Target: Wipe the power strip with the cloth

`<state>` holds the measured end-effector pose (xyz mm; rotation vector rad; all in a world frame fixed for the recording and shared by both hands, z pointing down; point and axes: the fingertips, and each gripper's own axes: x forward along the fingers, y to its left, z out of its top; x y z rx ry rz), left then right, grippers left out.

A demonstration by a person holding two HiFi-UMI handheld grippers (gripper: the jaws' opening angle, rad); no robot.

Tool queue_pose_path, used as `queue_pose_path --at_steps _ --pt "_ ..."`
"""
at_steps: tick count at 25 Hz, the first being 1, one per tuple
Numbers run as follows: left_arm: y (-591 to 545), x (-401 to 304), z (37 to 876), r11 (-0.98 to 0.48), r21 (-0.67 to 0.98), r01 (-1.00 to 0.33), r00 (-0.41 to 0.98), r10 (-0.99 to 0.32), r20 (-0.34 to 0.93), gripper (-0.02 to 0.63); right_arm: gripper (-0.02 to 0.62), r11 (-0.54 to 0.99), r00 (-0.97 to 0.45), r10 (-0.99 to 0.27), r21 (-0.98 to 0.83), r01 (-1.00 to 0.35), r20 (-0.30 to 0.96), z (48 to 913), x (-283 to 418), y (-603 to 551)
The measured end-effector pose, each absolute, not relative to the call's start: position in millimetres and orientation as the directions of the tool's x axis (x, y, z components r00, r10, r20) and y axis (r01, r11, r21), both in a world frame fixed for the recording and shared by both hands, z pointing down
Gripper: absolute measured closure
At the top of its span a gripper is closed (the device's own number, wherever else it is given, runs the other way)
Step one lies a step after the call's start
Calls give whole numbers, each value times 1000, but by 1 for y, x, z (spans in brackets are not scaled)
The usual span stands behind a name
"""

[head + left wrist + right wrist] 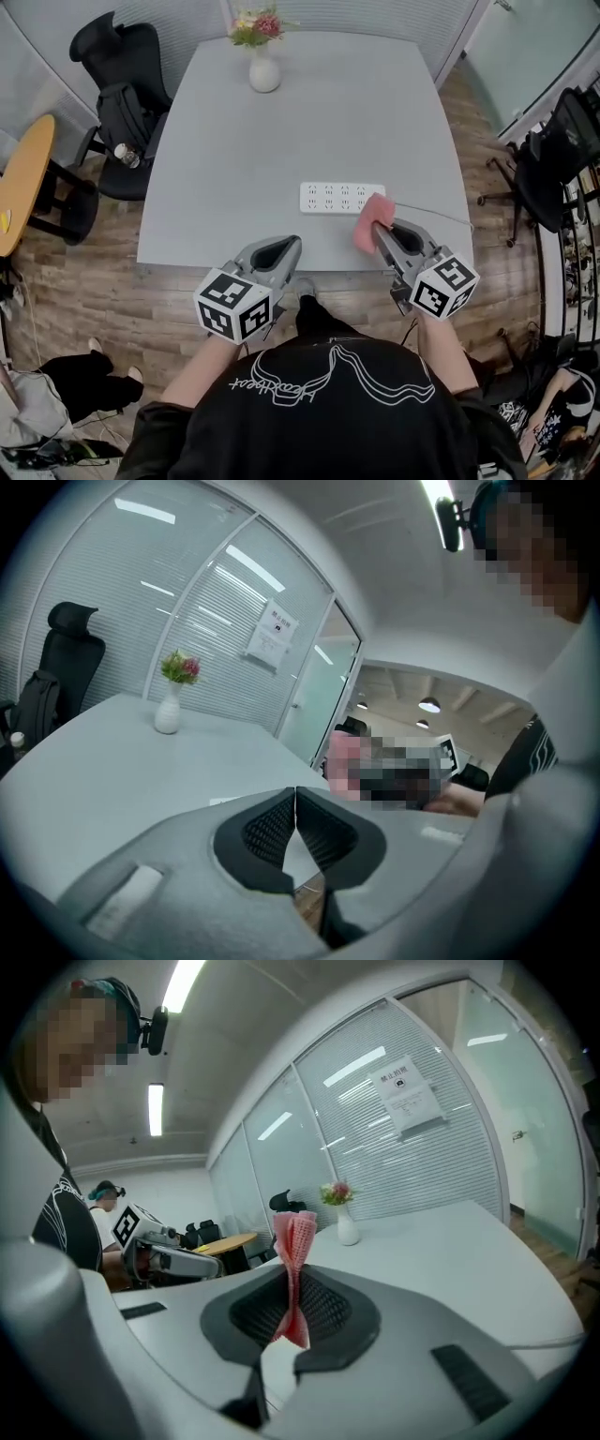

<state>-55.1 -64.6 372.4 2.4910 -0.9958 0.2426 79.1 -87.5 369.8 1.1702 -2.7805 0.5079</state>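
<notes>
Cloth [294, 1234] (pink) pinched in right gripper [380, 230], near power strip [342, 198].

power strip [336, 198]: right corner hidden behind cloth [371, 221], socket markings too small to read | cloth: lower part hidden between jaws of right gripper [292, 1309] | cable [431, 214] right of power strip: thin, end lost at desk [225, 141] edge | round wooden table [23, 178] far left of power strip: cut off by picture edge

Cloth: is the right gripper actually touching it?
Touching: in the right gripper view, the right gripper has its jaws shut on the pink cloth.
</notes>
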Motion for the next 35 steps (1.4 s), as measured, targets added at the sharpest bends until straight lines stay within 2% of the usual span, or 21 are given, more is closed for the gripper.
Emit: queue_pose_path --at_steps 15,35 --pt "1 -40 332 -713 290 -639 770 -595 232 592 566 727 -769 -625 -257 -637 135 344 52 -4" --pt "8 -42 318 -722 260 -642 767 -607 210 592 566 733 -767 -627 -229 -640 137 328 46 2"
